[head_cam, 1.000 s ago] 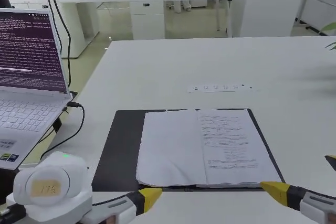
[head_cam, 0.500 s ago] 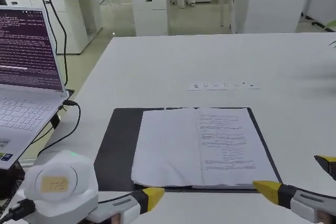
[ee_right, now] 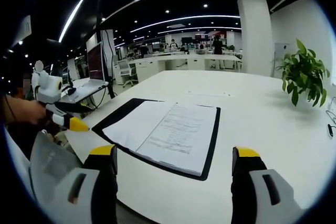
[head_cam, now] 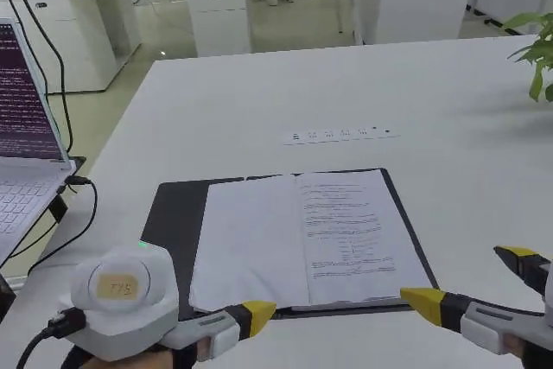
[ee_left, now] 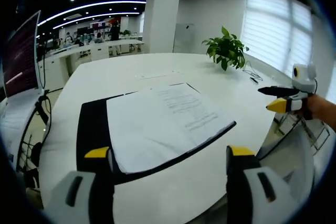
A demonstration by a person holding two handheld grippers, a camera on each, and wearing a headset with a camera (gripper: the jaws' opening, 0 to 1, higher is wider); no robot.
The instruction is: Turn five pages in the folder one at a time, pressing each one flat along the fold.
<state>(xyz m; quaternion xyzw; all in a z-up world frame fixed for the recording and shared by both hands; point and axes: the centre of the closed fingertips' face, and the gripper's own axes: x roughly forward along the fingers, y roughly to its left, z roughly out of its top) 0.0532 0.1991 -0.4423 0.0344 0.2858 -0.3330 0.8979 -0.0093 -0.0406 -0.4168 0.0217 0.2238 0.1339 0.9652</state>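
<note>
Folder (head_cam: 289, 239) lies open on the white counter (head_cam: 259, 101), with a blank sheet left and a printed page right. Left gripper (ee_left: 168, 152) is just off the folder's near edge and right gripper (ee_right: 174, 151) off its near right corner. Both jaws are wide apart, holding nothing.

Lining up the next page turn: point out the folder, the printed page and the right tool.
folder (head_cam: 177, 213), head view, bare black left cover.
printed page (head_cam: 341, 222), head view, middle of its text.
right tool (head_cam: 467, 276), head view, midway between its fingertips.
</note>
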